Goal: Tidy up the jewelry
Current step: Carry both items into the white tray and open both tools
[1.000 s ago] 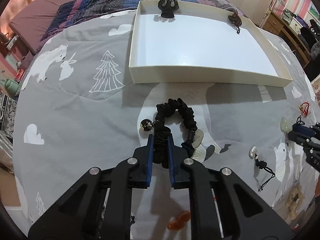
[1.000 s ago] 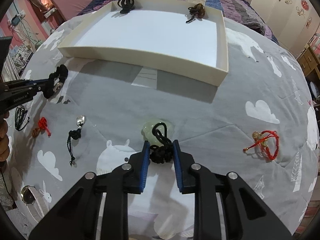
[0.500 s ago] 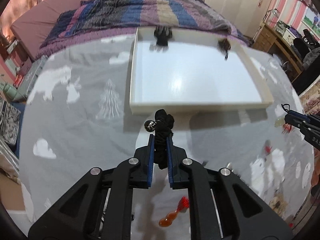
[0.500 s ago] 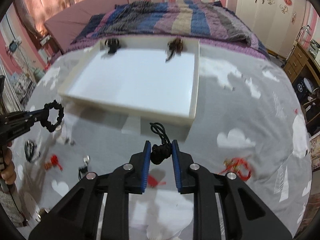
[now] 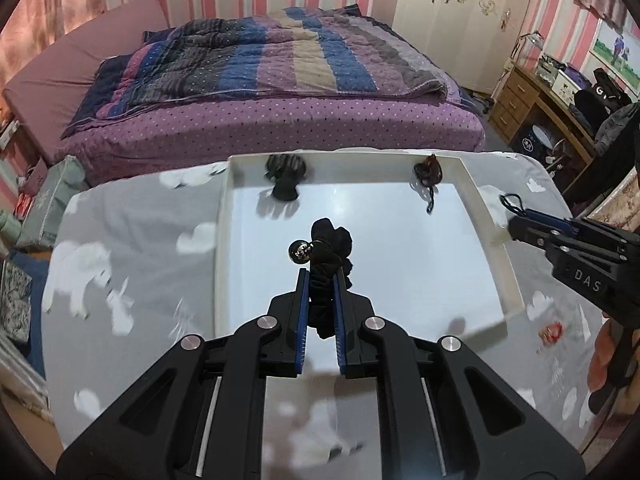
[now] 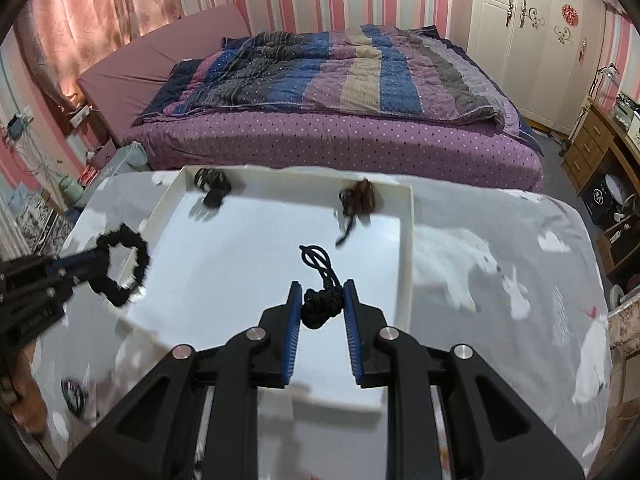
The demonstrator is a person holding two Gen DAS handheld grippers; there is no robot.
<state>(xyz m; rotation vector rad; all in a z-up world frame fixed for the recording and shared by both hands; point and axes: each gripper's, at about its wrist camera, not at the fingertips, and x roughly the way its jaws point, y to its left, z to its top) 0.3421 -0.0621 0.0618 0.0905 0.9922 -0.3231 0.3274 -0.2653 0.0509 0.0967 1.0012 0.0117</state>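
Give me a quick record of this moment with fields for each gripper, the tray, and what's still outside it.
left gripper: shut on black scrunchie above the tray
right gripper: shut on black knotted cord above the tray
white tray: two dark pieces along its far wall
outside tray: red piece on the grey cover

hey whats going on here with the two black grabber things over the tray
A person is sorting jewelry into a shallow white tray on a grey printed cloth. The left tongs are shut on a black scrunchie-style bracelet with a silver bead, held over the tray. The right tongs grip a knotted black cord, also above the tray. Two dark pieces already lie at its far edge: a black one and a brown one.
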